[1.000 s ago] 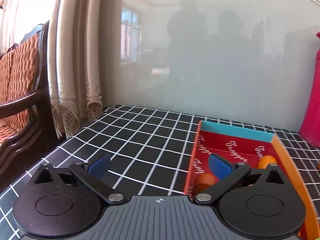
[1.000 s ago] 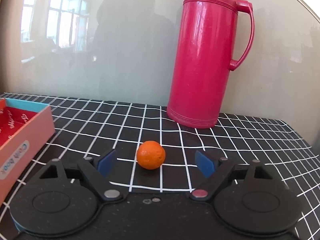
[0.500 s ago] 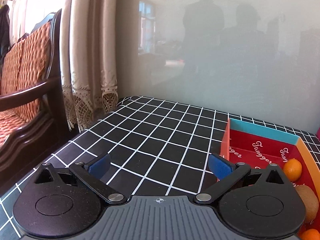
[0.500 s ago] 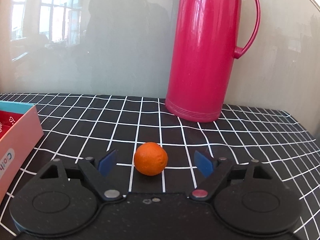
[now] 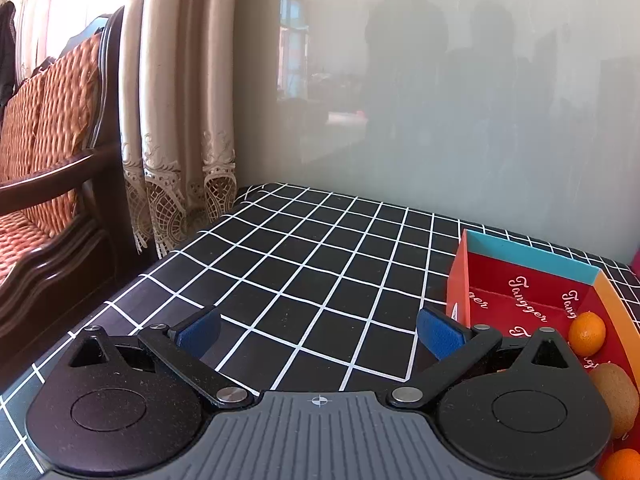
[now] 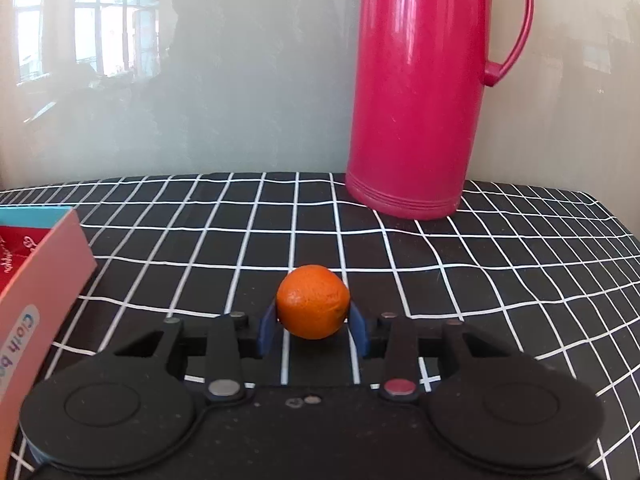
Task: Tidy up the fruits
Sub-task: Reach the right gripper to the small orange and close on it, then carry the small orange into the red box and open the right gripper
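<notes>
Though the box (image 5: 532, 264) is cut off at the frame edge, I make out a small orange (image 5: 587, 333), a kiwi (image 5: 616, 398) and part of another orange (image 5: 622, 466) inside. My left tongs (image 5: 318, 330) hang spread over bare checked counter (image 5: 304, 264), nothing between. My right tongs (image 6: 312, 330), tilted down, have just been closing and now pinch the dimpled orange (image 6: 313, 301) on the counter, before a red thermos (image 6: 420, 88).
</notes>
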